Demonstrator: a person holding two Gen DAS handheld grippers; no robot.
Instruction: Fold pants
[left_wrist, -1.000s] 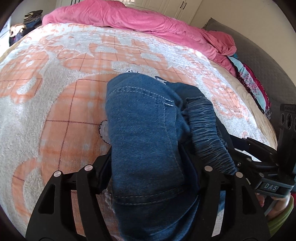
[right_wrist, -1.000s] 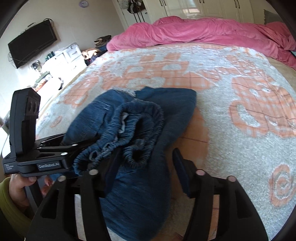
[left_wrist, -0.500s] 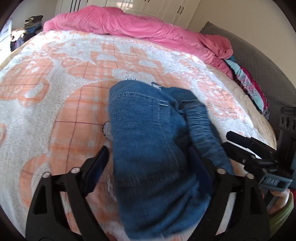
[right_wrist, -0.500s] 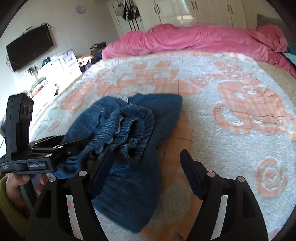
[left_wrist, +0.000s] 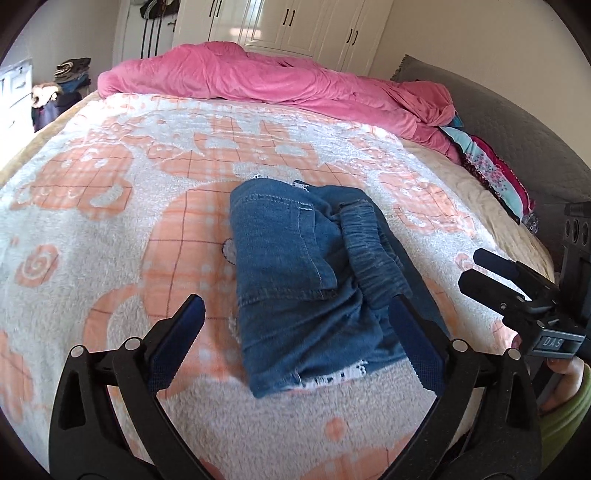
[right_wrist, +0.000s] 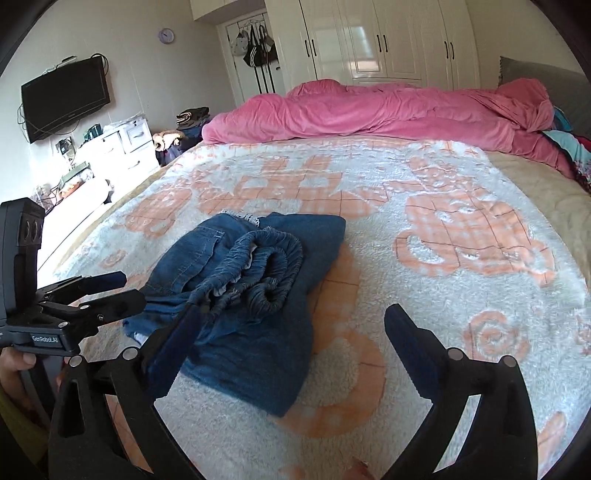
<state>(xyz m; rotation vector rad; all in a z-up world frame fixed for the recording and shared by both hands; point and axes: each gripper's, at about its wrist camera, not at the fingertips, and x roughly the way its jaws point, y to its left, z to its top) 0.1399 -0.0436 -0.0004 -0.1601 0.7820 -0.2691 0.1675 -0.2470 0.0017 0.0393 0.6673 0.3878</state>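
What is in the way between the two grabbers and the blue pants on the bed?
Nothing visible. The pants lie folded on the blanket, right ahead of the left gripper and right gripper, whose jaws are opening.

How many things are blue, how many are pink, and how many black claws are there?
Blue: 1, the folded pants
Pink: 1, the duvet
Black claws: 2, left claw and right claw, both opening, nothing gripped
Total: 4
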